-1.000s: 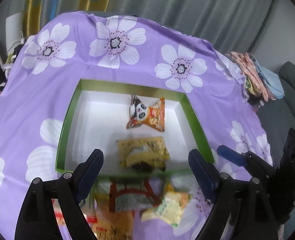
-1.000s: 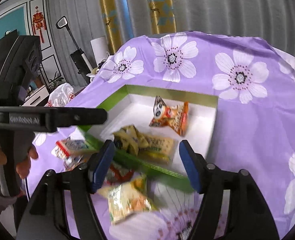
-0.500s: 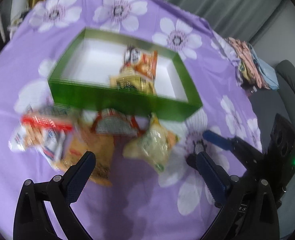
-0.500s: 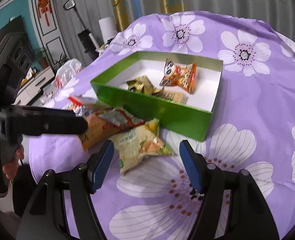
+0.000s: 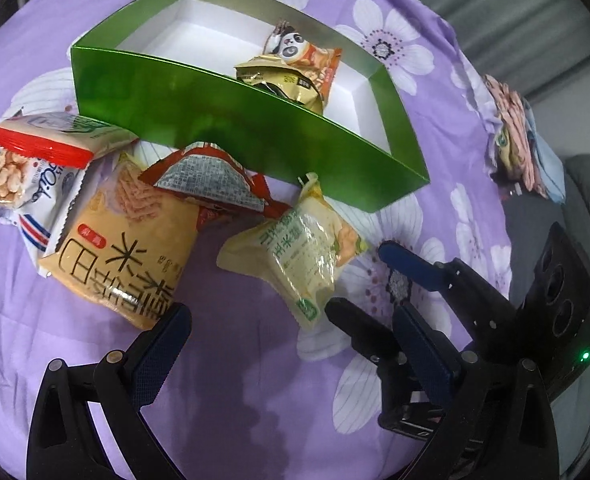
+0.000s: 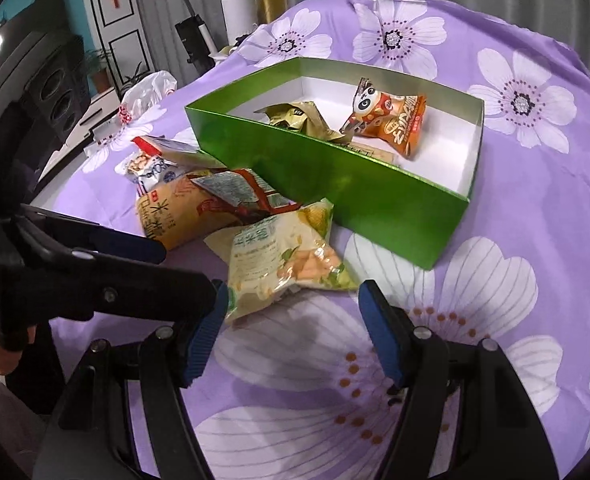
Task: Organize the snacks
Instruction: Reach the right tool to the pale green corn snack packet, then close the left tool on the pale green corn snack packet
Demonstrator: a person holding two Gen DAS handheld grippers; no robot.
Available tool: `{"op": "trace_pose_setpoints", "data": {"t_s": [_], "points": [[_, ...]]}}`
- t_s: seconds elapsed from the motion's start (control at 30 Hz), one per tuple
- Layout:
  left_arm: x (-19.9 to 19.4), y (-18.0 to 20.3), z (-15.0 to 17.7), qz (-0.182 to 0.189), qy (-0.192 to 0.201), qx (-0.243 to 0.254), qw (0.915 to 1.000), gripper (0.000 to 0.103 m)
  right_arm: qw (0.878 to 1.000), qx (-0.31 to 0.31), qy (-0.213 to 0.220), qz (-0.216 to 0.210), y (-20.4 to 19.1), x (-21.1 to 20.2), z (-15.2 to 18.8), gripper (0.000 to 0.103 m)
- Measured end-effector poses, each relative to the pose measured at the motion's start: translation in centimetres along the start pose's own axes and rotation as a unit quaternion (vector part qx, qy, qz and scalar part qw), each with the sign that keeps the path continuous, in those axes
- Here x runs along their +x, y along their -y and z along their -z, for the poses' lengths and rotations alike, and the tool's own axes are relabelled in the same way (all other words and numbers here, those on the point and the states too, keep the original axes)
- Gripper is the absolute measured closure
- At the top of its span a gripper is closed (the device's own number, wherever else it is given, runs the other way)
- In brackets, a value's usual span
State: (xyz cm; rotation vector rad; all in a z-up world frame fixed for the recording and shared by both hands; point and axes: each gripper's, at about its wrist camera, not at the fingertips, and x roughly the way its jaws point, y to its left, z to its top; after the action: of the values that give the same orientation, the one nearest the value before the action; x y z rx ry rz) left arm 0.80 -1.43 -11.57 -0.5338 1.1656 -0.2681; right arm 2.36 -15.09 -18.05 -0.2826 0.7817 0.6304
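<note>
On the purple flowered cloth (image 6: 535, 208), right in front of the green box (image 6: 335, 184), sits a loose pile of 4 snack bags. Nearest to both tongs is the pale yellow-green bag (image 6: 283, 256), lying flat just beside the box's front wall. Behind it there's a red-and-grey bag (image 5: 211, 180) lying on top of a big orange bag (image 5: 135, 248), and a white bag with a red edge (image 5: 27, 160) off to the left. Inside the box there are already 2 bags: an orange panda bag (image 6: 391, 116) and a gold bag (image 6: 299, 120).

The right gripper (image 6: 291, 328) is spread wide and holding nothing, low over the cloth with the yellow-green bag's near edge just ahead of its fingers. The left gripper (image 5: 291, 344) is also released and empty, hovering near the same pile.

These bags look puffy, light and crinkly, so I'd guess they're slippery and will squash if pinched hard in the middle; chips inside could crack too. Best bet is probably to grab the flat crimped seam at a bag's end, or pinch a corner. The yellow-green one looks like the easy pick since nothing's stacked on it.
</note>
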Motion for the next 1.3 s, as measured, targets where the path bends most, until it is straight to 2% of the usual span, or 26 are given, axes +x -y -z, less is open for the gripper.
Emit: {"op": "trace_pose_setpoints", "data": {"t_s": [0.3,0.43,0.57,0.7,0.8,0.93,1.0,1.13,1.3], "points": [[1.0,-0.5,-1.4,0.01,0.001,-0.035,0.9993,0.003,0.999,0.002,-0.017,-0.041,1.2,2.5,-1.3,0.034],[1.4,-0.7,-1.6,0.016,-0.003,-0.049,0.9987,0.003,0.996,0.031,-0.029,-0.074,1.5,3.3,-0.8,0.033],[1.7,-0.8,-1.6,0.024,-0.008,-0.054,0.9982,0.003,0.993,0.05,-0.03,-0.102,0.8,2.5,0.4,0.035],[2.2,-0.7,-1.4,0.027,-0.016,-0.051,0.9982,0.003,0.994,0.041,-0.029,-0.101,-0.6,1.8,1.3,0.035],[2.1,-0.5,-1.6,0.027,-0.014,-0.041,0.9987,0.003,0.996,0.05,-0.028,-0.074,-0.5,1.6,1.3,0.035],[2.2,-0.4,-1.8,0.008,-0.011,-0.027,0.9995,0.015,0.995,0.063,-0.02,-0.074,0.1,1.4,1.0,0.038],[2.3,-0.3,-1.8,0.004,-0.011,-0.019,0.9998,0.027,0.996,0.052,-0.019,-0.077,-0.3,1.4,1.0,0.054],[2.6,-0.5,-1.7,0.003,-0.013,-0.014,0.9998,0.045,0.996,0.047,-0.014,-0.076,-0.6,1.7,0.7,0.061],[2.6,-0.8,-1.7,0.003,-0.013,-0.01,0.9999,0.049,0.995,0.057,-0.02,-0.081,-0.3,2.3,0.8,0.067]]}}
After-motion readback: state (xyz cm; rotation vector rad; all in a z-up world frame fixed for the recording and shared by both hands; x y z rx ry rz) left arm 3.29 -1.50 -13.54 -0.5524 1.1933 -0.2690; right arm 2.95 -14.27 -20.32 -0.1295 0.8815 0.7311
